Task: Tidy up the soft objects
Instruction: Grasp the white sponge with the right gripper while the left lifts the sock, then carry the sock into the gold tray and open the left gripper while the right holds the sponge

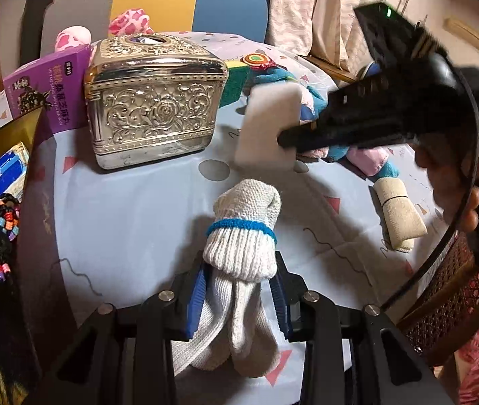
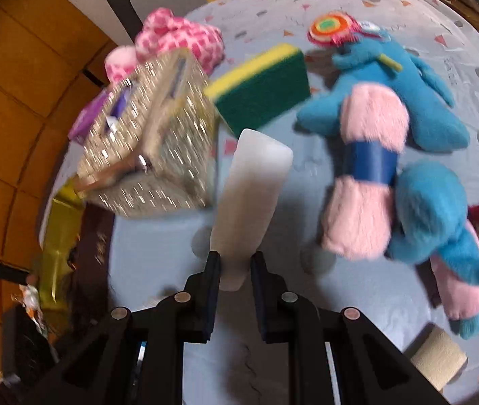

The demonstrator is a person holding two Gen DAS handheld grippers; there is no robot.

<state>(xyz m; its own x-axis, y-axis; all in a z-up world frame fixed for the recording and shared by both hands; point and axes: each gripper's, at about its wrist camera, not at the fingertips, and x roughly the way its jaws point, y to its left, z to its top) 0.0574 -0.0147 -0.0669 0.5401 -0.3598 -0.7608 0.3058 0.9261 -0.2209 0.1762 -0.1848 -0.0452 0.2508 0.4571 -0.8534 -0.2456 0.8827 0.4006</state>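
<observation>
1. Left gripper [image 1: 239,298]: clamped on rolled white glove [image 1: 244,236], held over the blue tablecloth [image 1: 131,222].
2. Right gripper [image 2: 235,266]: closed on white sponge [image 2: 251,199], apparently lifted beside the silver box [image 1: 153,101].

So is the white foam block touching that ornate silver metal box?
Apart. The left wrist view shows tablecloth between the white foam block and the silver box.

Black gripper [image 2: 234,270], blue-edged jaws, silver screws
</observation>
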